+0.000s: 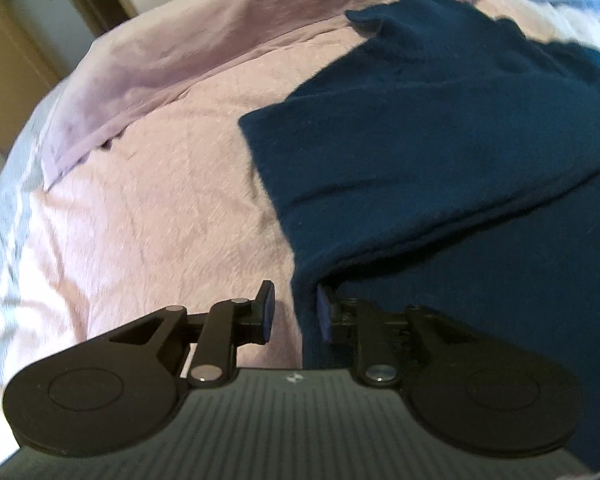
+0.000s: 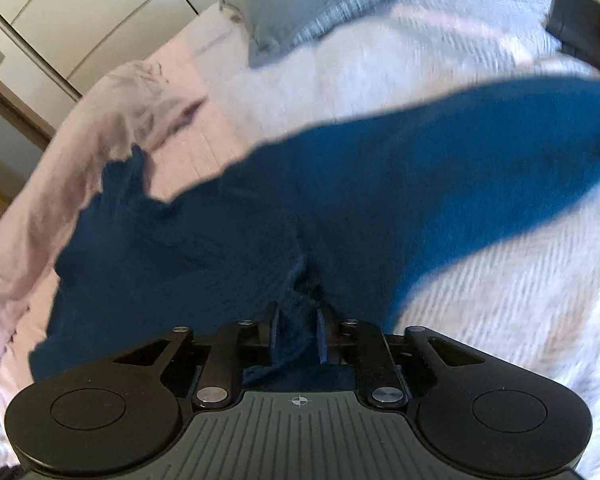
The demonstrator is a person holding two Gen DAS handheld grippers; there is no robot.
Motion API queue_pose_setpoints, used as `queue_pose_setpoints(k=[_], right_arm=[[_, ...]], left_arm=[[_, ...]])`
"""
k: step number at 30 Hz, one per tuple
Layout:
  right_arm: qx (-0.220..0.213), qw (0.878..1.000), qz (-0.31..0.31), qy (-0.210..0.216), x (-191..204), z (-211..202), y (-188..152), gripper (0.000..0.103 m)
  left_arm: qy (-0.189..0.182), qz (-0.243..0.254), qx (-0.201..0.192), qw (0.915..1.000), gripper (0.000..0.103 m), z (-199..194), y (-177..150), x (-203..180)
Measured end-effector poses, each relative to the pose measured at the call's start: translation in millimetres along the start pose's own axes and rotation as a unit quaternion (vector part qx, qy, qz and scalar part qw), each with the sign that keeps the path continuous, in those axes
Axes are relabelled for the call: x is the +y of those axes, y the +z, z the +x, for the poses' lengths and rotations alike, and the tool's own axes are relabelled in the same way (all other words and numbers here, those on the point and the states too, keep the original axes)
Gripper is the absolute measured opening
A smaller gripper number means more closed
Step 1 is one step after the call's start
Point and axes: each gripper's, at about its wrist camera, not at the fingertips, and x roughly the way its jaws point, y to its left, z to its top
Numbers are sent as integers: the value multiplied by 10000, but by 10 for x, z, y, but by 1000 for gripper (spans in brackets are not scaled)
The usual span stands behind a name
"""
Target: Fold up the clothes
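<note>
Pink quilted bedspread [image 1: 140, 208] covers the bed under me. On it lies the dark blue knitted garment [image 1: 400, 140], partly folded over itself. My right gripper [image 2: 296, 336] has its jaws clenched on a bunched fold of it. My left gripper [image 1: 294, 312] stands with jaws parted across the garment's edge.

A pink sheet [image 1: 148, 208] covers the bed, a rumpled pink blanket [image 1: 172, 52] along its far-left edge. A blue-grey pillow [image 2: 300, 8] lies beyond. Wardrobe doors [image 2: 80, 12] stand behind.
</note>
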Motion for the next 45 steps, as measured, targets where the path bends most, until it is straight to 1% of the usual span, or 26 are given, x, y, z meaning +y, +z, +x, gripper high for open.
queue_pose_setpoints(k=[2, 4, 5, 7, 8, 9, 10, 11, 13, 15, 17, 18, 19, 20, 21, 23, 26, 27, 29, 30, 31, 33, 35, 38, 41, 45], right_arm=[[-342, 9991, -206, -158, 48, -147, 42, 33], [-733, 9957, -457, -343, 88, -304, 56, 36], [-820, 9948, -566, -195, 94, -347, 45, 36], [-568, 9955, -718, 251, 119, -261, 11, 36], [-439, 9948, -794, 473, 132, -217, -5, 36], [-151, 9944, -886, 552, 133, -113, -47, 36], [105, 9943, -955, 455, 123, 3, -81, 36], [283, 9945, -993, 203, 106, 101, -112, 35], [291, 9959, -858, -12, 59, 153, -110, 35], [164, 9981, -562, 191, -11, 14, -52, 36], [-17, 9984, -432, 355, -98, -143, 11, 36], [17, 9984, -471, 313, -150, -170, 15, 36], [229, 9980, -513, 284, -223, -127, 10, 36], [471, 9970, -485, 384, -313, -98, 4, 35], [546, 9966, -358, 508, -386, -111, 16, 35], [478, 9960, 23, 750, -524, -279, 71, 36], [122, 9956, 647, 673, -920, -555, 251, 36], [-21, 9936, 967, 590, -1106, -615, 313, 36], [-322, 9839, 1700, 439, -1551, -761, 434, 36], [-503, 9743, 2165, 360, -1805, -839, 464, 36], [-684, 9621, 2623, 281, -2058, -917, 492, 36], [-1146, 9345, 3352, 357, -2470, -1055, 498, 36], [-1606, 9011, 4001, 459, -2827, -1168, 485, 36], [-2169, 8642, 4519, 438, -3124, -1263, 476, 36], [-2306, 8600, 4552, 54, -3259, -1244, 509, 36], [-2243, 8700, 4391, 95, -3311, -1081, 588, 37]], left_arm=[[-137, -379, -69, 9992, 22, -137, 17, 98], [-282, -777, -172, 9964, 21, -256, 40, 185], [-367, -961, -241, 9944, 21, -283, 59, 206], [-536, -1161, -311, 9913, 21, -251, 114, 174], [-574, -1164, -287, 9911, 21, -186, 145, 120], [-593, -1129, -240, 9915, 21, -106, 175, 57], [-617, -1088, -149, 9920, 21, -10, 201, -8], [-603, -1034, -4, 9928, 21, 95, 225, -74], [-458, -911, 206, 9946, 21, 236, 274, -181], [-377, -884, 129, 9953, 20, 181, 331, -226], [-472, -993, -6, 9939, 21, 86, 368, -245], [-513, -1013, 85, 9935, 22, 84, 379, -275], [-508, -986, 262, 9935, 22, 110, 389, -318], [-466, -940, 450, 9935, 22, 140, 398, -368], [-447, -940, 550, 9930, 22, 147, 421, -401], [-473, -1073, 500, 9918, 22, 96, 508, -416], [-513, -1271, 424, 9897, 22, 19, 638, -439], [-526, -1337, 399, 9888, 22, -7, 681, -446], [-552, -1468, 349, 9870, 23, -59, 767, -461], [-565, -1534, 324, 9860, 23, -84, 811, -469], [-579, -1577, 289, 9854, 24, -107, 856, -486], [-613, -1580, 218, 9853, 26, -149, 934, -536], [-642, -1571, 165, 9854, 26, -185, 997, -582], [-656, -1536, 166, 9858, 26, -183, 1042, -654], [-691, -1603, 236, 9844, 26, -194, 1027, -704], [-713, -1673, 300, 9829, 26, -177, 1008, -726]])
